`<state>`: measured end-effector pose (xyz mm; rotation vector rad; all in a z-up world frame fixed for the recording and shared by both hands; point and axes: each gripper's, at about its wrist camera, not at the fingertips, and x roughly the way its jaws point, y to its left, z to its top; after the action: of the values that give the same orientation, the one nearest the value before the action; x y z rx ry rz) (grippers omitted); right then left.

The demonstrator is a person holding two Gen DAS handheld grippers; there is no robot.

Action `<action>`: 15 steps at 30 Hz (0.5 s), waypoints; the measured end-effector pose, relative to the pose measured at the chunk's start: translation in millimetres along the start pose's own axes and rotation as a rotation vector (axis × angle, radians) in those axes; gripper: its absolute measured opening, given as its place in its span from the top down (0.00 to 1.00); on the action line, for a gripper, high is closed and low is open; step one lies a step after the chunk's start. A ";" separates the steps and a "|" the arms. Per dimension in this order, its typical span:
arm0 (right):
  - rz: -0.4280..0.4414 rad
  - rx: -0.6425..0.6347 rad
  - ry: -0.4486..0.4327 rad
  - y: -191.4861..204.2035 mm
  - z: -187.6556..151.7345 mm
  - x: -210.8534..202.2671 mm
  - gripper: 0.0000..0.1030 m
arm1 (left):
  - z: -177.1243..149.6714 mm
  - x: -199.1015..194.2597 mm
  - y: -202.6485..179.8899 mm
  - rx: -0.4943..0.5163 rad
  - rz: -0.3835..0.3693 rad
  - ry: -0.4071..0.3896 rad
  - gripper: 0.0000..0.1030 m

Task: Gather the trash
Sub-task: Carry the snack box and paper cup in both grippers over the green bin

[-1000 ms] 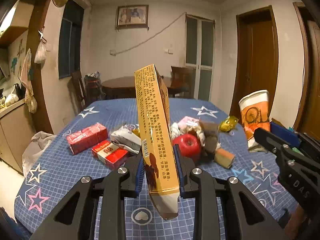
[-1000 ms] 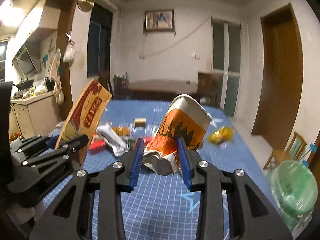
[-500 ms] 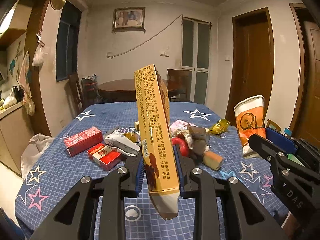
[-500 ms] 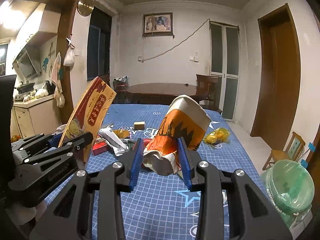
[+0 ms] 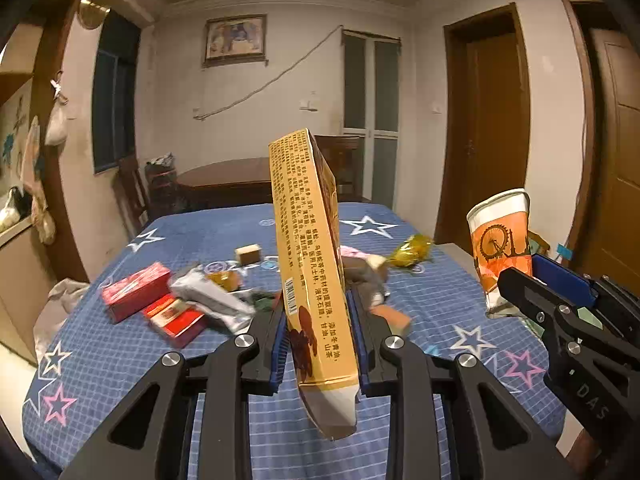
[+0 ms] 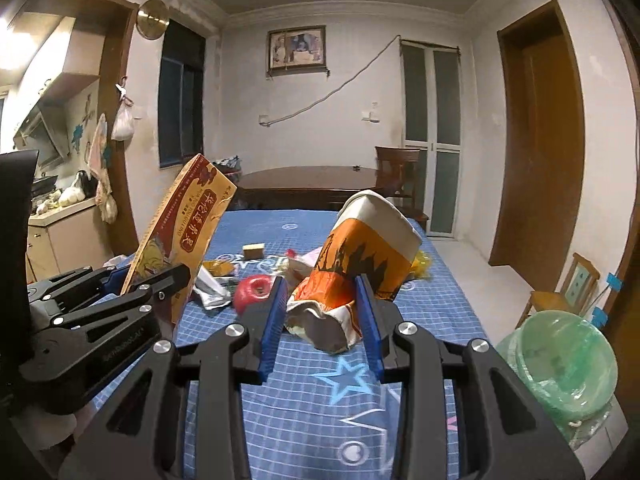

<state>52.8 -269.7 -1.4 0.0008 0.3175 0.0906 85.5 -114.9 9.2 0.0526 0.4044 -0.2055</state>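
The left hand-held gripper (image 5: 318, 334) pinches a flat yellow carton (image 5: 310, 248) edge-on between its blue pads, the carton standing nearly upright and leaning a little back from the camera, its crumpled lower end hanging below the fingers. The right hand-held gripper (image 6: 322, 322) is clamped on the crushed base of an orange-and-white paper cup (image 6: 364, 268), whose open rim tilts up and away to the right. Both items are lifted clear of the bench (image 5: 240, 360), which is covered in a blue checked cloth printed with stars.

Beyond and to the left of the left hand-held gripper lie two red packets (image 5: 136, 290), one just beside the other, and a grey-white foil wrapper (image 5: 212, 300) touching the nearer packet. Farther ahead sits a small tan block (image 5: 248, 255). To the right of the carton, past the fingers, a yellow crinkled wrapper (image 5: 410, 250) rests near the bench's far right edge, and a heap of crumpled grey and pink scraps (image 5: 366, 270) lies close behind the carton.

From the right wrist view, a red apple (image 6: 254, 294) sits just ahead and left of the right hand-held gripper's left finger, between the cup and the carton. Off the bench's edge, low to the right of that gripper, stands a bin lined with a green bag (image 6: 564, 368), its mouth open. A dark wooden table (image 6: 308, 180) and a chair (image 6: 396, 172) stand beyond the far end of the bench.
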 end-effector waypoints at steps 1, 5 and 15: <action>-0.008 0.002 0.000 -2.3 0.0 -0.9 0.68 | 1.6 2.8 -7.0 0.009 -0.010 0.001 0.73; -0.064 0.013 0.004 -24.3 1.5 -5.9 0.68 | 7.6 15.4 -36.8 0.041 -0.054 0.004 0.73; -0.258 0.043 0.036 -104.3 2.5 -22.8 0.68 | 25.0 49.9 -135.3 0.128 -0.210 0.018 0.72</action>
<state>41.2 -375.6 6.5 0.0010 0.3530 -0.1719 111.7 -258.9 11.1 0.1383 0.4147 -0.4384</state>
